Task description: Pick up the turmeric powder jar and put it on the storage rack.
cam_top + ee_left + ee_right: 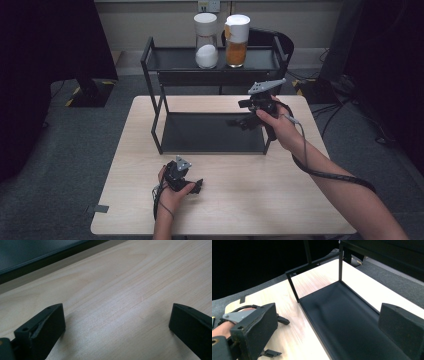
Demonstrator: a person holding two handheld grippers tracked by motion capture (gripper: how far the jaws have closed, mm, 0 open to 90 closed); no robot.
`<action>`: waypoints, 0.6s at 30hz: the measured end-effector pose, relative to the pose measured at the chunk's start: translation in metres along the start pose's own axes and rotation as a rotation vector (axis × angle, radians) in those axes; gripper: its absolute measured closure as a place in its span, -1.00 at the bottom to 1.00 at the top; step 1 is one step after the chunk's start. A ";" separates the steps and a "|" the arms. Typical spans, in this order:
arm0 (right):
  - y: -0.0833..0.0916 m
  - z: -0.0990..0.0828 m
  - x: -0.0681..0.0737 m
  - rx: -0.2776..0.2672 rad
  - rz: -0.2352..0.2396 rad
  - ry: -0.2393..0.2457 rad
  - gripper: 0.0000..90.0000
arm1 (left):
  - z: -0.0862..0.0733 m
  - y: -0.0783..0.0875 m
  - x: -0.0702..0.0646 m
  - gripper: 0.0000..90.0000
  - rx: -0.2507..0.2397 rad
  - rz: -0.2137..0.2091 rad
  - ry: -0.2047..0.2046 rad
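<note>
The right tongs (239, 121) are released, their jaws wide apart and bare, held above the right end of the rack's (155, 125) lower shelf (342, 322). The left tongs (196, 187) are released too, resting low on the worktop (240, 195) just in front of the rack. Up and beyond the right tongs, on the top shelf, stand two jars side by side: one with white powder (206, 35) and one with orange contents (237, 35), the orange one nearer the right tongs. Both look like clear, hard, smooth jars with white caps, likely slippery and moderately heavy. A grip across the middle of the body, below the cap, seems safest; squeezing the cap alone risks a tilt.
</note>
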State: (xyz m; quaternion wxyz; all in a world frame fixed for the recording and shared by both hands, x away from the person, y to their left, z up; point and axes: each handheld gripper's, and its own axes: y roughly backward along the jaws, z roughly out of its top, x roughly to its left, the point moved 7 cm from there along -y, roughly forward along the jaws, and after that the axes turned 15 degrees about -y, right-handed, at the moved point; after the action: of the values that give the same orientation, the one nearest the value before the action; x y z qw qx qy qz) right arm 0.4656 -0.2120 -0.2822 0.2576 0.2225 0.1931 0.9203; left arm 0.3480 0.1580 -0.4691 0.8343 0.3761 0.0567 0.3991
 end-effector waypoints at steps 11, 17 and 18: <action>0.000 -0.026 -0.008 0.020 0.017 -0.024 -0.96 | 0.000 0.000 0.000 -1.00 0.000 0.000 0.000; 0.002 -0.040 -0.014 0.027 0.018 -0.033 -0.96 | 0.000 0.000 0.000 -1.00 0.000 0.000 0.000; 0.003 -0.042 -0.014 0.028 0.018 -0.035 -0.96 | 0.000 0.000 0.000 -1.00 0.000 0.000 0.000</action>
State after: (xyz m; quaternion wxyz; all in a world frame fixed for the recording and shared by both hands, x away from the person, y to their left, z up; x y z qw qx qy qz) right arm 0.4544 -0.2322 -0.3197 0.2493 0.2439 0.1995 0.9157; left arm 0.3480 0.1580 -0.4692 0.8344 0.3759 0.0566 0.3991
